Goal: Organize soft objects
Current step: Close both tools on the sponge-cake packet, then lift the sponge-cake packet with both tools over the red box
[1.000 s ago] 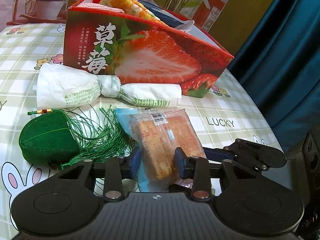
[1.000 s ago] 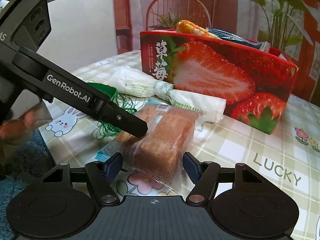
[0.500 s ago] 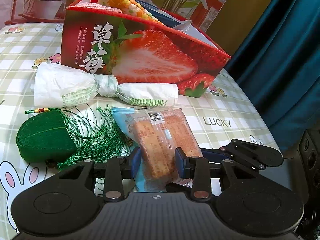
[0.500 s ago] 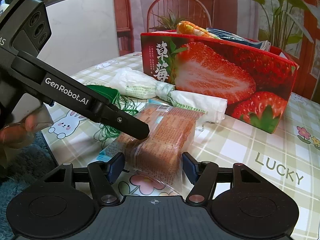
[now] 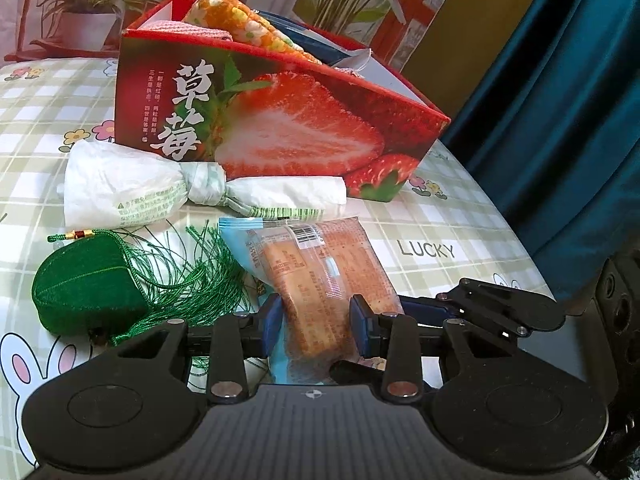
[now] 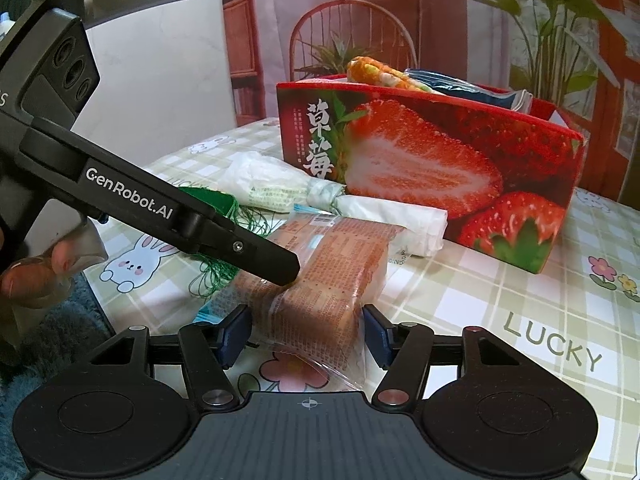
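A wrapped bread packet (image 5: 316, 280) lies on the checked tablecloth. My left gripper (image 5: 316, 322) is shut on its near end. My right gripper (image 6: 306, 336) is open, its blue pads on either side of the same packet (image 6: 324, 276) without touching it. Behind it lie a knotted white plastic bag (image 5: 160, 192), and a green tasselled pouch (image 5: 86, 290) at the left. The red strawberry box (image 5: 280, 132) stands behind them, holding a knitted orange item (image 5: 240, 28) and blue packets.
The table edge falls away to a dark teal curtain (image 5: 560, 100) on the right in the left wrist view. The left gripper's black arm (image 6: 152, 204) crosses the right wrist view. A potted plant (image 5: 84, 20) stands behind the table.
The right gripper has moved slightly forward around the bread packet. The left gripper stays shut on it and has edged closer to the box.
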